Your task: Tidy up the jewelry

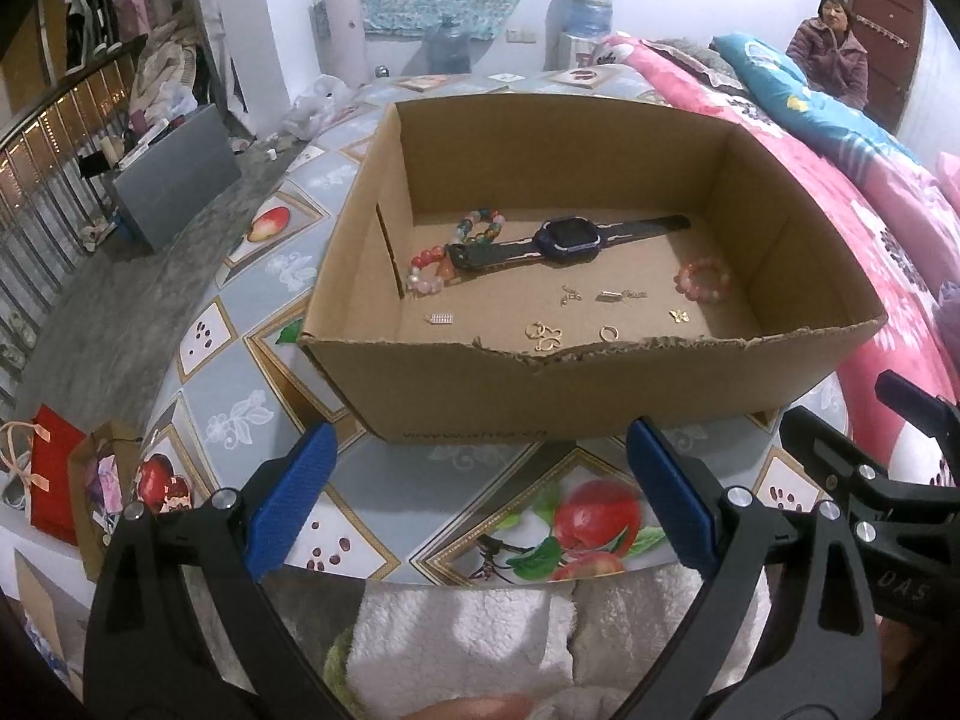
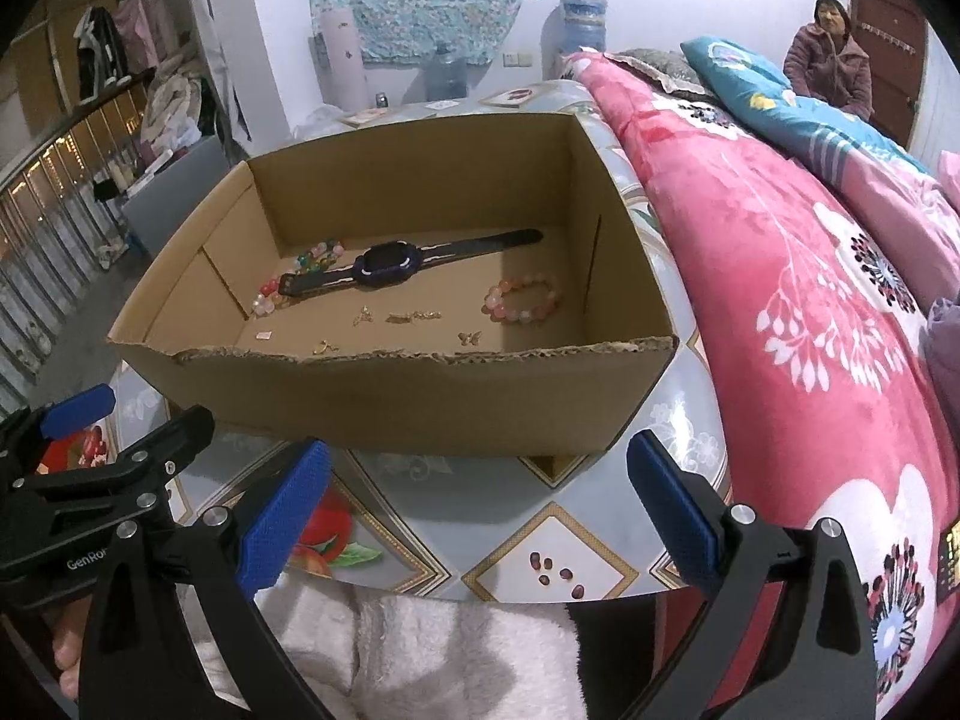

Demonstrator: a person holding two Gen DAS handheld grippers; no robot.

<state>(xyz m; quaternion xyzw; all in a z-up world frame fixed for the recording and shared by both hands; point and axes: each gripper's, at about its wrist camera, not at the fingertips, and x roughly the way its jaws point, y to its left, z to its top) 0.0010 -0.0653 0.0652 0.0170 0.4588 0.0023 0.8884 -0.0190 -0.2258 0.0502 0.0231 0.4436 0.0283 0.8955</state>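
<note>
Three bead bracelets [image 1: 703, 279], mixed colours

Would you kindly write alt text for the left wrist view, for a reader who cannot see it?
An open cardboard box on a fruit-patterned tablecloth holds a dark smartwatch, beaded bracelets and small gold pieces. The left hand-held gripper hovers open before the box, empty, with the right hand-held gripper's tip at the right edge.

Seated woman [image 1: 831, 48] beyond a pink floral quilt [image 2: 798, 276].
</note>
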